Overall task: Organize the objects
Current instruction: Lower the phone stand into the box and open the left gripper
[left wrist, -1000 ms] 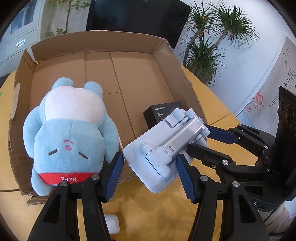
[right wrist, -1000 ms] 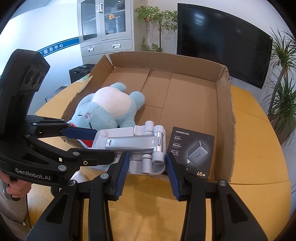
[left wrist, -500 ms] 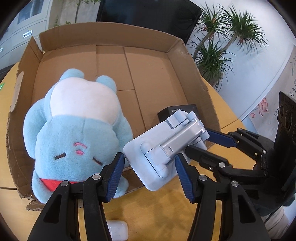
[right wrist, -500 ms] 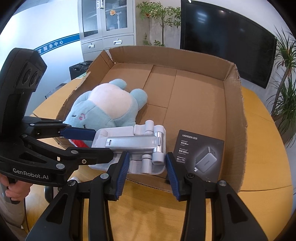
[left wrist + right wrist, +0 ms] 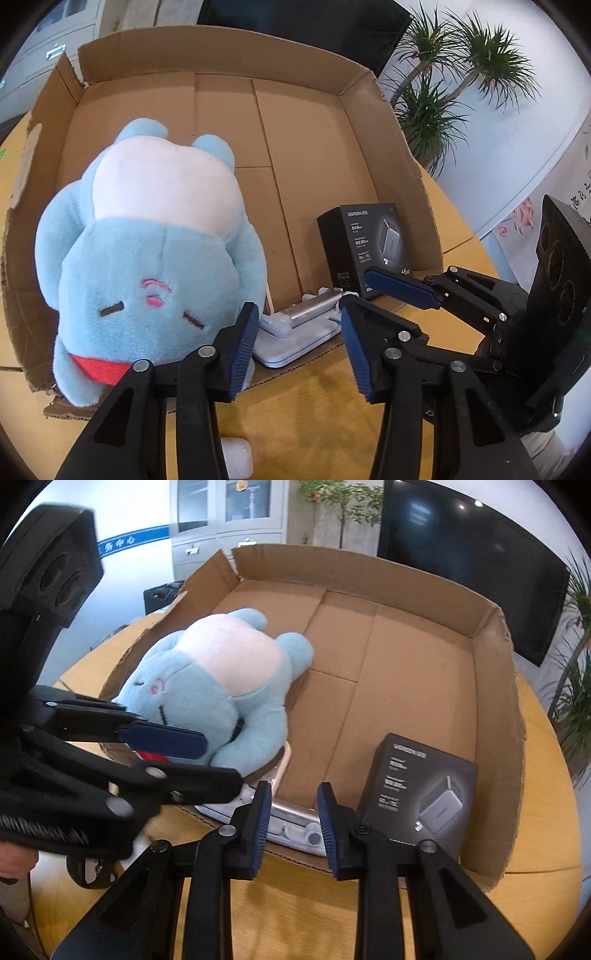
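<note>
A white phone stand (image 5: 295,328) (image 5: 291,825) lies flat inside the cardboard box (image 5: 207,51) (image 5: 369,568), against its near wall. It sits between a blue plush toy (image 5: 147,258) (image 5: 221,686) and a black charger box (image 5: 373,243) (image 5: 421,794). My left gripper (image 5: 298,306) (image 5: 221,762) hovers just over the stand with its jaws closing, the pads touching nothing. My right gripper (image 5: 294,788) (image 5: 356,288) hangs over the stand's other end, its jaws drawn in to a narrow slot with nothing in it.
The box rests on a round wooden table (image 5: 314,406). A small white object (image 5: 236,456) lies on the table near me. Potted plants (image 5: 443,92) stand at the right, a dark screen (image 5: 472,554) and a cabinet (image 5: 229,520) behind.
The phone stand, held up between both grippers before, now lies in the box by the near wall. Both grippers have let go and sunk slightly; the right jaws narrowed.
</note>
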Action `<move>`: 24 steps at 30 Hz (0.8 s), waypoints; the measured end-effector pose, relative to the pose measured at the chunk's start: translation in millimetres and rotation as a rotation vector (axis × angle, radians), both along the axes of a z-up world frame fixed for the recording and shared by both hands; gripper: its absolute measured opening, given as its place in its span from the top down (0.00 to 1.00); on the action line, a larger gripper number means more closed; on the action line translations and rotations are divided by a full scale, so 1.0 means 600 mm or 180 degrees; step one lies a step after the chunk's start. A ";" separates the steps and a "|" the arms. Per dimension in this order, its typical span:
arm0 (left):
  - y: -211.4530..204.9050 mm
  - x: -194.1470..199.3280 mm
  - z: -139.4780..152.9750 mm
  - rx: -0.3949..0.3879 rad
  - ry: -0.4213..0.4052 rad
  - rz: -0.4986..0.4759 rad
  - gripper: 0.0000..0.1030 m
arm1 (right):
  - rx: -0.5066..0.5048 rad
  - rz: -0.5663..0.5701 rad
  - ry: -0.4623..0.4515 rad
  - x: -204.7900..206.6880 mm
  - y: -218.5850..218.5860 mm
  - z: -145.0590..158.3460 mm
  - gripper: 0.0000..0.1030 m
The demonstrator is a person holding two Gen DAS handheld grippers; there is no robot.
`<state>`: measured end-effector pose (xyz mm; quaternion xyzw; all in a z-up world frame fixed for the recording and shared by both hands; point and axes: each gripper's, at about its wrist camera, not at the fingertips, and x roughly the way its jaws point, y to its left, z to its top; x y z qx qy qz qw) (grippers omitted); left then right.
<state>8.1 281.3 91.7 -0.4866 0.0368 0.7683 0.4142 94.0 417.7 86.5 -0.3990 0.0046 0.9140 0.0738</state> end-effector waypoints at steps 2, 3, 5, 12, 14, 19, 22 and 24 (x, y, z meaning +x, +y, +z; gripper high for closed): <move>0.003 0.006 0.004 -0.0043 0.0050 0.0003 0.43 | 0.0002 -0.0010 0.0013 0.006 0.000 0.005 0.69; 0.003 0.009 0.006 -0.0065 0.0078 0.0014 0.41 | 0.0019 -0.0013 0.0013 0.007 -0.002 0.007 0.61; 0.003 0.015 0.012 -0.0115 0.0156 0.0046 0.37 | 0.0166 -0.0091 0.0022 0.009 -0.008 0.011 0.51; -0.020 0.025 0.041 -0.0028 0.0238 0.0112 0.23 | 0.0215 -0.0197 0.0131 0.025 -0.005 0.032 0.28; -0.028 0.031 0.054 0.0003 0.0273 0.0114 0.19 | 0.0161 -0.0205 0.0179 0.032 -0.003 0.041 0.25; -0.061 0.059 0.104 0.0102 0.0424 0.0045 0.05 | -0.0015 -0.0154 0.0274 0.055 -0.011 0.069 0.24; -0.107 0.077 0.126 0.0238 0.0490 0.0136 0.00 | -0.0108 -0.0058 0.0339 0.068 -0.020 0.084 0.22; -0.141 0.084 0.126 0.0199 0.0492 0.0281 0.00 | -0.0150 0.0023 0.0393 0.076 -0.028 0.092 0.21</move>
